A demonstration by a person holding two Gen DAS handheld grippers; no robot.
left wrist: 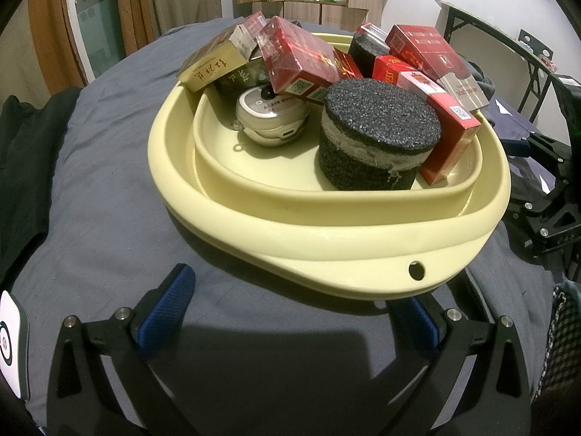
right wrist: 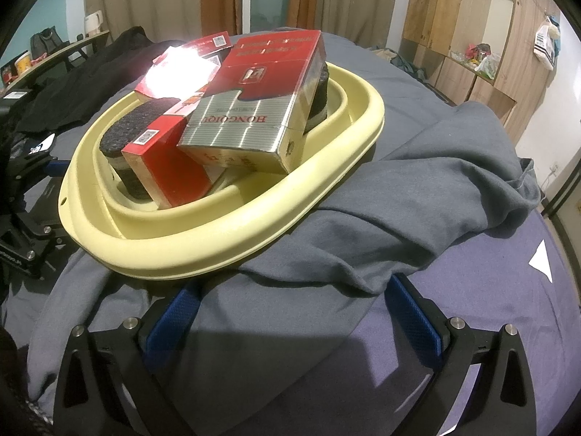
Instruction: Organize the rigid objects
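A pale yellow basin (left wrist: 326, 239) (right wrist: 225, 243) sits on a grey-sheeted bed. It holds several red and gold cigarette packs (left wrist: 301, 61) (right wrist: 254, 109), a black foam cylinder (left wrist: 377, 134), a second foam cylinder (left wrist: 366, 52) behind it, and a silver round device (left wrist: 270, 116). My left gripper (left wrist: 297, 312) is open and empty just in front of the basin's near rim. My right gripper (right wrist: 294, 312) is open and empty over the bedding beside the basin's other side. The left gripper (right wrist: 32, 189) also shows at the left edge of the right wrist view.
A grey blanket (right wrist: 417, 189) is bunched beside the basin over a purple sheet (right wrist: 508, 290). Dark clothes (left wrist: 25, 152) lie at the left. A folding table (left wrist: 508, 43) and wooden cabinets (right wrist: 464, 29) stand beyond the bed.
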